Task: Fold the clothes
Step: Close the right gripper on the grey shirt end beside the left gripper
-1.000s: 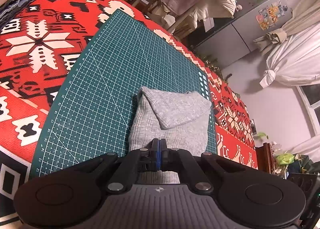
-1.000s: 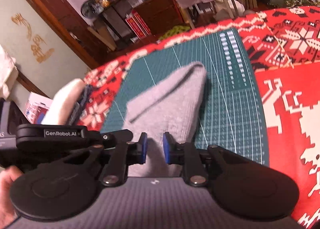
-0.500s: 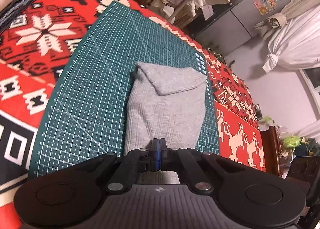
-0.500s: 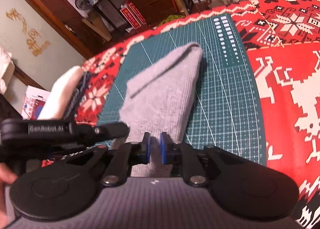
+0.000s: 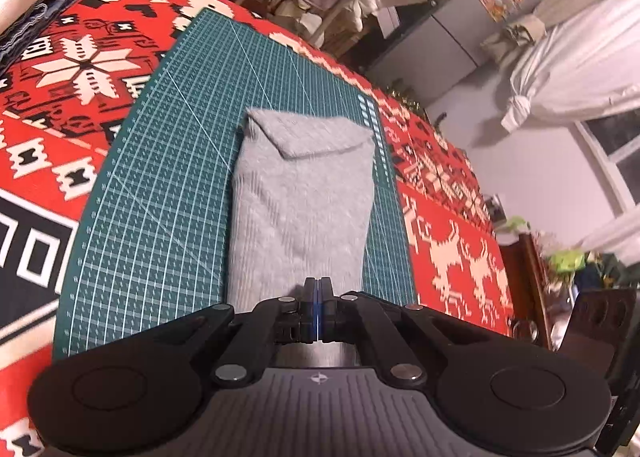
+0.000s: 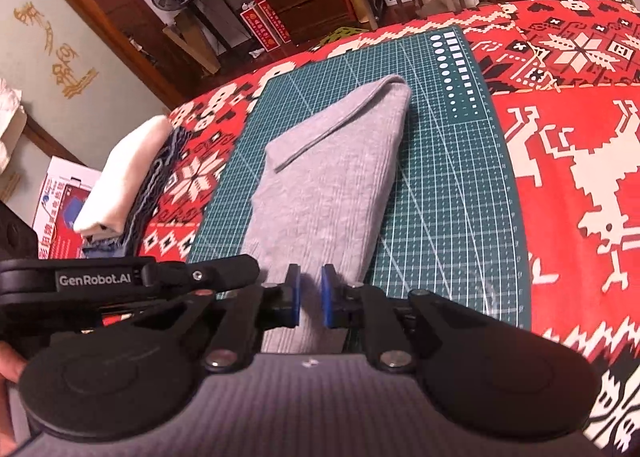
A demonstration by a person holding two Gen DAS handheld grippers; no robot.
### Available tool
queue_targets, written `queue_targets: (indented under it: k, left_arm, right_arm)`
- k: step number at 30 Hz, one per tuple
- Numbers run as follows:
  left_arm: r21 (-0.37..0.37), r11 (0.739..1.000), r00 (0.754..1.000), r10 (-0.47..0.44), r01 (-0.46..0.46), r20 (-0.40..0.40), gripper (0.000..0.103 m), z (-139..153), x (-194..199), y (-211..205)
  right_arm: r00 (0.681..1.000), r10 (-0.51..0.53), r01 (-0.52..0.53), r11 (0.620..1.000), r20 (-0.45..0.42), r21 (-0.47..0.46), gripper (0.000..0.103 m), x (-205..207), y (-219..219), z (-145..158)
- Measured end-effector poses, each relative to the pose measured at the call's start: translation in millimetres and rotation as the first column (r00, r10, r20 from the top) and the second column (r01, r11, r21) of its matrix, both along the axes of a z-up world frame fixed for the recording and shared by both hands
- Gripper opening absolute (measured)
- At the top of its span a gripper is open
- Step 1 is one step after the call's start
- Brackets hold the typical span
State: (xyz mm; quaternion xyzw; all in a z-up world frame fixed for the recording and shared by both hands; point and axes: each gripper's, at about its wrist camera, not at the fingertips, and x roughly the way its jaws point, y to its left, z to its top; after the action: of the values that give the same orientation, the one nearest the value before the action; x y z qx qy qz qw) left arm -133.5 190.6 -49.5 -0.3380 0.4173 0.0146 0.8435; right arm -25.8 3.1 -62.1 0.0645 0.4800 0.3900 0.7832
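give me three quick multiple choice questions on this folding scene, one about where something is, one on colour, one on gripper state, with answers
1. Where does the grey garment lie?
A. on the green cutting mat
B. on the bare floor
C. over a chair

2. What is the main colour of the patterned cloth under the mat?
A. blue
B. red
C. yellow

3. How do the two hand-held grippers stand?
A. both wide open
B. left one shut, right one with a gap between its pads
C. left one open, right one shut

Answers:
1. A, the garment rests flat on the gridded mat in both views.
2. B, red with white and black figures shows on every side of the mat.
3. B, the left hand-held gripper has its pads pressed together, while the right hand-held gripper shows grey fabric through the gap.
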Motion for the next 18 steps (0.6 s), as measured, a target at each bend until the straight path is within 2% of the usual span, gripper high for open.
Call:
queue_targets:
  k: [7, 14, 18]
  left_arm:
    - [-0.002, 1.0, 0.999, -0.008, 0.008, -0.032, 0.002, -5.1, -4.3, -3.4]
    - [-0.018, 1.0, 0.999, -0.002, 0.002, -0.035, 0.001, -2.1, -13.9, -2.7]
    - [-0.012, 1.0, 0.997, -0.01, 0.009, -0.078, 0.001, -5.7, -15.7, -4.9]
  right_arm:
    - [0.999, 0.032, -0.032, 0.998, 0.0, -0.061, 0.012, -11.7, 3.6, -7.5]
    - [0.999, 0.032, -0.033, 0.998, -0.005, -0.055, 0.013, -22.1, -3.9, -4.1]
    - [0.998, 0.059, -0.059, 0.997, 0.004, -0.048, 0.014, -32.6, -5.3, 0.7]
